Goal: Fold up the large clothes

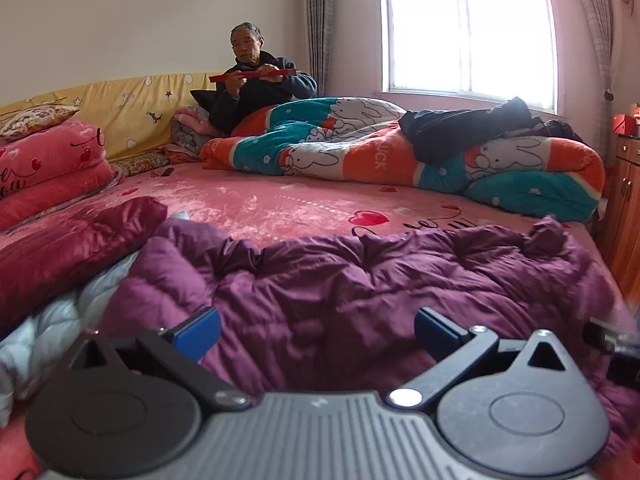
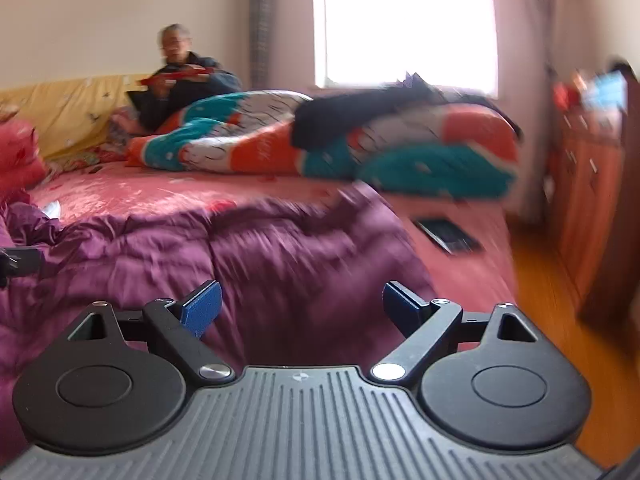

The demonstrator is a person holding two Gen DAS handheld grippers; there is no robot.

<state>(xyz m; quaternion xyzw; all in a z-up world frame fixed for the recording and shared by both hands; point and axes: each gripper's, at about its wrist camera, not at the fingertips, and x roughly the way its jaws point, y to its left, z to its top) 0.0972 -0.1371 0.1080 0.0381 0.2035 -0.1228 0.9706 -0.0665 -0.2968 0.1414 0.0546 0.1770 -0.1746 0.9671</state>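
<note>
Honestly the folding looked like it had barely started here. The purple quilted coat (image 1: 360,280) was lying rumpled across the near edge of the bed (image 1: 280,200), filling the lower middle of both wrist views, with no clean fold line I could pick out, so I'd guess pretty much all the flattening and folding was left to do. The left gripper (image 1: 318,334) sat low over the coat at the bottom of its frame, jaws spread wide with nothing between the blue pads (image 1: 200,330). Same story for the right gripper (image 2: 302,308): wide apart, empty, hovering over the coat's right side near the bed edge, though that view was motion-blurred so details were mushy. Stuff in the way: a dark red puffy garment (image 1: 72,248) and something white and padded (image 1: 44,336) were bunched right up against the coat at lower left of the left view, which would crowd any spreading out. A dark phone or tablet (image 2: 448,234) lay on the pink sheet just right of the coat in the right view. Farther back, a bunny-print blanket (image 1: 360,152) with dark clothes (image 1: 460,128) on top took up the upper middle, and a person (image 1: 256,88) sat against the yellow headboard cover (image 1: 132,108) holding a long red item (image 1: 252,76).
</note>
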